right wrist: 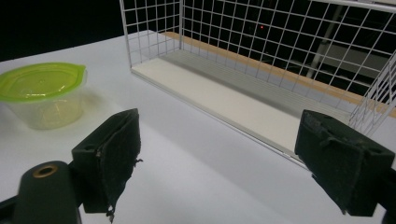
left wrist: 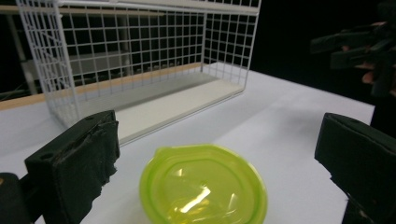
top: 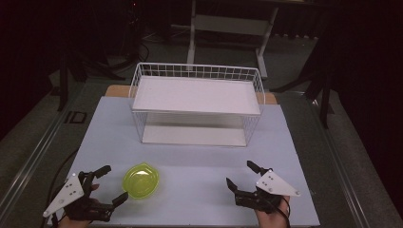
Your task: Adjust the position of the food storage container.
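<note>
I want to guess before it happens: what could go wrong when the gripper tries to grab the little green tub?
1. The left gripper is open beside the tub, not around it. A light tub like that might slide across the smooth table if one side bumps it first.
2. The tub's walls look thin and see-through in the right gripper view, so a hard squeeze could dent them or pop the green lid.
3. The wire shelf has a low opening; the tub could knock against it going in.
</note>
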The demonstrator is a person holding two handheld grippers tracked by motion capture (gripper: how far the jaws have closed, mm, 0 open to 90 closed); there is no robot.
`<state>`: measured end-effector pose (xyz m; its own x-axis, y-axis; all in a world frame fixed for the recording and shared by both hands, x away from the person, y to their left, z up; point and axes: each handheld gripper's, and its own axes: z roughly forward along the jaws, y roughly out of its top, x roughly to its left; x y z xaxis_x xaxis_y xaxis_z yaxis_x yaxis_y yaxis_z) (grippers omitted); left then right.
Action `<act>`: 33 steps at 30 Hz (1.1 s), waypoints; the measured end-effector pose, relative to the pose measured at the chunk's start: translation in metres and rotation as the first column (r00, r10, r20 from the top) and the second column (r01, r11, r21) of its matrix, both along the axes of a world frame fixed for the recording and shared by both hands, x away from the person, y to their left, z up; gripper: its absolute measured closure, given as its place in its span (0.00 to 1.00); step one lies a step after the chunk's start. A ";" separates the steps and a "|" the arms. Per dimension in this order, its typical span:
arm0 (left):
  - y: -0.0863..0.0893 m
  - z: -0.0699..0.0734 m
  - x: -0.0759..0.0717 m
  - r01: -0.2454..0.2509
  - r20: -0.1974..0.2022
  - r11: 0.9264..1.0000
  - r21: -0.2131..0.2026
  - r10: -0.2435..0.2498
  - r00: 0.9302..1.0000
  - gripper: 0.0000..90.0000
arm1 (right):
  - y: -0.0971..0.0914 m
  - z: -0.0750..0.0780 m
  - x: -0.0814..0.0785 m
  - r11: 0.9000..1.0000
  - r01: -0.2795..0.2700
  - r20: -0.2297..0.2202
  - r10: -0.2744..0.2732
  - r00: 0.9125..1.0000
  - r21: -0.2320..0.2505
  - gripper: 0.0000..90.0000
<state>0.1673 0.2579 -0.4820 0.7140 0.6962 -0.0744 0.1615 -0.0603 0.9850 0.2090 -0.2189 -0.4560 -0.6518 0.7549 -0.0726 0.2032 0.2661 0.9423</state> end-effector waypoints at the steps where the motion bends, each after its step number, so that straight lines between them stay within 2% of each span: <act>1: 0.000 0.001 0.000 -0.002 -0.004 1.000 0.001 0.002 1.000 0.01 | 0.000 0.000 0.000 1.000 0.001 0.001 -0.001 1.000 0.001 0.16; 5: -0.001 0.001 -0.001 -0.004 -0.024 1.000 -0.004 0.004 1.000 0.01 | 0.001 0.002 -0.002 1.000 -0.004 0.006 0.004 1.000 0.001 0.16; 6: -0.003 0.003 -0.003 -0.018 -0.040 1.000 0.020 0.019 0.999 0.01 | 0.001 0.002 -0.002 1.000 -0.006 0.009 0.006 1.000 0.000 0.16; 8: -0.004 0.004 -0.004 -0.015 -0.041 1.000 0.025 0.016 0.999 0.01 | 0.001 0.002 -0.002 1.000 -0.007 0.010 0.007 1.000 0.002 0.16; 10: -0.005 0.007 -0.009 -0.017 -0.027 0.999 0.029 0.018 0.999 0.01 | 0.001 0.003 -0.002 1.000 -0.006 0.007 0.006 1.000 0.006 0.16; 11: -0.006 0.008 -0.010 0.002 -0.035 1.000 0.027 -0.001 0.999 0.01 | 0.001 0.002 -0.002 1.000 -0.007 0.006 0.007 1.000 0.009 0.16; 13: -0.008 0.008 -0.011 -0.002 -0.065 1.000 0.027 0.004 0.998 0.01 | 0.001 0.002 -0.002 1.000 -0.011 0.003 0.011 1.000 0.013 0.16; 14: -0.009 0.008 -0.012 -0.024 -0.078 0.997 0.077 0.030 0.996 0.07 | 0.001 0.002 -0.002 1.000 -0.010 0.002 0.010 1.000 0.013 0.16; 16: -0.008 0.007 -0.013 -0.021 -0.077 0.997 0.075 0.027 0.997 0.21 | 0.002 0.002 -0.002 1.000 -0.015 0.000 0.015 1.000 0.020 0.16; 17: -0.008 0.007 -0.013 -0.031 -0.095 0.996 0.085 0.039 0.995 0.25 | 0.002 0.002 -0.002 1.000 -0.017 -0.001 0.017 1.000 0.020 0.16; 18: -0.006 0.008 -0.012 -0.045 -0.117 0.995 0.094 0.056 0.992 0.25 | 0.002 0.002 -0.002 1.000 -0.017 -0.001 0.017 1.000 0.020 0.16; 19: -0.004 0.008 -0.012 -0.046 -0.132 0.995 0.088 0.057 0.990 0.37 | 0.003 0.002 -0.002 1.000 -0.017 0.000 0.017 1.000 0.020 0.16; 20: -0.003 0.008 -0.011 -0.082 -0.162 0.992 0.095 0.097 0.982 0.57 | 0.004 0.002 -0.002 1.000 -0.023 -0.003 0.023 1.000 0.021 0.16; 21: -0.003 0.008 -0.011 -0.104 -0.181 0.989 0.107 0.122 0.976 0.57 | 0.004 0.002 -0.002 1.000 -0.023 -0.003 0.023 1.000 0.021 0.16; 23: -0.004 0.005 -0.013 -0.155 -0.211 0.978 0.140 0.182 0.960 0.76 | 0.005 0.001 -0.002 0.999 -0.028 -0.002 0.028 1.000 0.016 0.16; 24: -0.007 0.000 -0.019 -0.183 -0.212 0.967 0.177 0.219 0.953 0.83 | 0.006 0.001 -0.002 0.999 -0.031 0.001 0.031 1.000 0.015 0.16; 25: -0.009 -0.004 -0.021 -0.198 -0.216 0.959 0.204 0.241 0.946 0.84 | 0.006 0.002 -0.002 0.999 -0.031 0.005 0.031 0.999 0.015 0.16; 26: -0.010 -0.006 -0.022 -0.199 -0.229 0.956 0.215 0.247 0.941 0.88 | 0.007 0.002 -0.002 0.999 -0.035 0.007 0.034 0.999 0.015 0.16; 27: -0.010 -0.009 -0.023 -0.181 -0.233 0.959 0.218 0.231 0.945 0.92 | 0.007 0.002 -0.002 0.999 -0.035 0.009 0.035 0.999 0.014 0.16; 28: -0.010 -0.009 -0.023 -0.181 -0.233 0.959 0.218 0.231 0.945 0.96 | 0.007 0.002 -0.002 0.999 -0.036 0.009 0.036 0.999 0.015 0.16; 29: -0.011 -0.010 -0.023 -0.171 -0.254 0.958 0.229 0.229 0.940 0.96 | 0.007 0.002 -0.002 0.999 -0.036 0.009 0.036 0.999 0.015 0.16; 31: -0.012 -0.011 -0.026 -0.146 -0.263 0.962 0.231 0.206 0.943 1.00 | 0.008 0.002 -0.002 0.999 -0.039 0.011 0.039 0.999 0.018 0.16; 32: -0.014 -0.011 -0.028 -0.114 -0.287 0.962 0.248 0.185 0.940 1.00 | 0.008 0.002 -0.002 0.999 -0.039 0.011 0.039 0.999 0.018 0.16; 33: -0.018 -0.012 -0.031 -0.053 -0.312 0.947 0.316 0.157 0.937 1.00 | 0.008 0.002 -0.002 0.999 -0.040 0.015 0.040 0.999 0.017 0.16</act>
